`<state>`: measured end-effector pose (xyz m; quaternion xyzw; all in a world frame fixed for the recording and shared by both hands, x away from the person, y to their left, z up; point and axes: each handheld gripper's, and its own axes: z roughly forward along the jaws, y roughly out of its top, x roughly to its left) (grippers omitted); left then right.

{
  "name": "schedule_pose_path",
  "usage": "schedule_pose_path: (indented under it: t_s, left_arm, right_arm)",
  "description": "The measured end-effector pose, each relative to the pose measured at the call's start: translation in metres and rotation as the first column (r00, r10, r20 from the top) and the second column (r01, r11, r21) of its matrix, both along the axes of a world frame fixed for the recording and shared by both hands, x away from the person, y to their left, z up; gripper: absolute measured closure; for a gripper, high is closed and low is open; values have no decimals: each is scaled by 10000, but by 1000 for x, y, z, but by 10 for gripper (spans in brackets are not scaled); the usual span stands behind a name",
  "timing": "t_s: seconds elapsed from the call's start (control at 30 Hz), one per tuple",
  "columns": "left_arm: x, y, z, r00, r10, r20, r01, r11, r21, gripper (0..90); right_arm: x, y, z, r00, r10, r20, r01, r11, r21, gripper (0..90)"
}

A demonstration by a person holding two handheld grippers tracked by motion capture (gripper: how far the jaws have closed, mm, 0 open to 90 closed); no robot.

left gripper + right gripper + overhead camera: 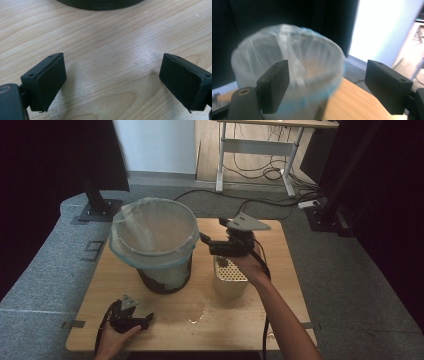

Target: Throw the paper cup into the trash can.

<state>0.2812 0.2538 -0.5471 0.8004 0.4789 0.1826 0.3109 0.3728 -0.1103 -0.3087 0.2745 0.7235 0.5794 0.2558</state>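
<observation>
we saw the right gripper point(206, 240) raised above the wooden table point(280, 300), jaws wide apart and holding nothing, aimed at the black mesh waste bin lined with a translucent blue-edged plastic bag point(155, 240). in the right gripper view the bag-lined bin point(287, 75) sat blurred between the jaws, farther off and not touched. under that hand stood a cream perforated plastic container point(230, 277), upright, just beside the bin on its right. whether anything lay inside it we couldn't tell.

the left gripper point(149, 320) rested low at the near left edge of the table, jaws also wide, empty; its own view showed bare wood point(110, 75) and the bin's dark base point(100, 3) ahead.

a pale spill or scatter of bits point(197, 312) lay on the table in front of the container.

our read: the right gripper was between moves by the bin mouth, likely a dump or drop step. next move probably needs it lowered to the container and closed on its rim, with the left steadying the bin.
</observation>
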Motion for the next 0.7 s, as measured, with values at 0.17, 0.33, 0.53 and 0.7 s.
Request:
schedule_pose_path:
  t_s: [0.17,0.33,0.53,0.7]
  left_arm:
    - [0,0,0,10000,-11,-2,11,10000,12,66]
    - [0,0,0,10000,-10,-8,10,10000,14,65]
    - [0,0,0,10000,7,-13,-7,10000,12,64]
    - [1,0,0,10000,15,-24,-15,10000,13,62]
  right_arm:
    - [-23,-44,-37,9988,-464,-138,467,9987,181,223]
    - [-45,-76,-83,9943,-992,-380,997,9949,126,241]
    - [-59,-91,-122,9868,-1441,-744,1432,9895,-183,249]
    - [-60,-96,-134,9829,-1554,-986,1548,9878,-146,250]
